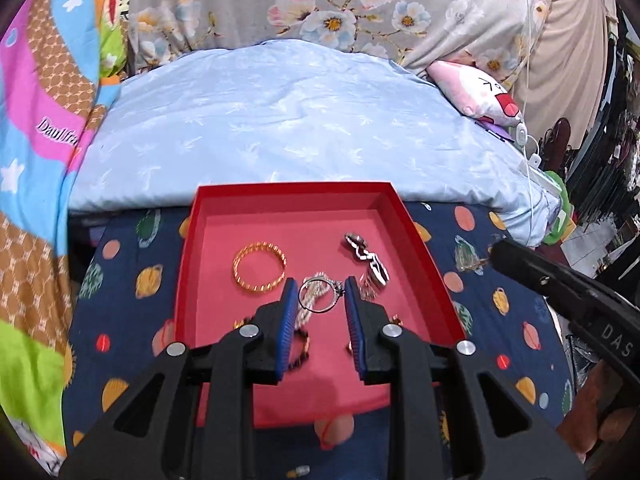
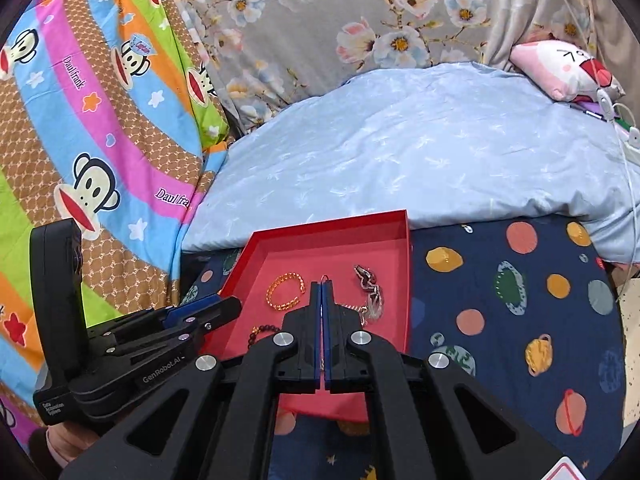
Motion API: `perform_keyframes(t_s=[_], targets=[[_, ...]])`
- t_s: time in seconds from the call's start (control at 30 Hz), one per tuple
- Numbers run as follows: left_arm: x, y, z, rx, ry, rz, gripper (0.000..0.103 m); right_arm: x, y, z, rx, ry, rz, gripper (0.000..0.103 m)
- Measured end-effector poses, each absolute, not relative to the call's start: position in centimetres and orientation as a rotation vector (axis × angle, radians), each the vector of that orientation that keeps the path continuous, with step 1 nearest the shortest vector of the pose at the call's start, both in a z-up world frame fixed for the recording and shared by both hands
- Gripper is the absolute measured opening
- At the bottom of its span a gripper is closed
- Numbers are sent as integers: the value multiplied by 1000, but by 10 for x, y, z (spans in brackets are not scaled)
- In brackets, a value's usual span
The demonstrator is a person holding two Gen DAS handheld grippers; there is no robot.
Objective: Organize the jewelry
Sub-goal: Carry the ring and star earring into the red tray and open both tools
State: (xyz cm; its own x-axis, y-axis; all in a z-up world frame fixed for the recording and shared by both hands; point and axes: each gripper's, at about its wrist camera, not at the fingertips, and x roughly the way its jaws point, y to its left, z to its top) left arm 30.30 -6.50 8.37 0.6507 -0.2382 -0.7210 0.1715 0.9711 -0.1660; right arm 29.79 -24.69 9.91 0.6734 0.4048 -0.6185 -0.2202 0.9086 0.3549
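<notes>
A red tray lies on a navy planet-print cloth. In it are a gold bangle, a dark silver link bracelet, a pale chain and a dark bead bracelet. My left gripper hovers over the tray, its blue pads shut on a silver ring with a small stone. My right gripper is shut on a thin wire piece of jewellery that pokes out at its tip. In the left wrist view this gripper is right of the tray, with a small glittery piece at its tip.
A light blue quilt lies just behind the tray. A monkey-print blanket fills the left side. A pink plush pillow and white cables are at the right. Navy cloth extends right of the tray.
</notes>
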Motion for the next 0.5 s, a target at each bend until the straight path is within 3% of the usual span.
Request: perform_keyframes(t_s=[0.4, 0.47, 0.5], targets=[[342, -58, 48, -98, 879, -187, 25, 336, -230, 58, 257, 840, 322, 2], [344, -55, 44, -105, 882, -172, 50, 336, -229, 55, 255, 836, 316, 7], [344, -53, 43, -110, 883, -158, 58, 336, -229, 54, 245, 833, 306, 12]])
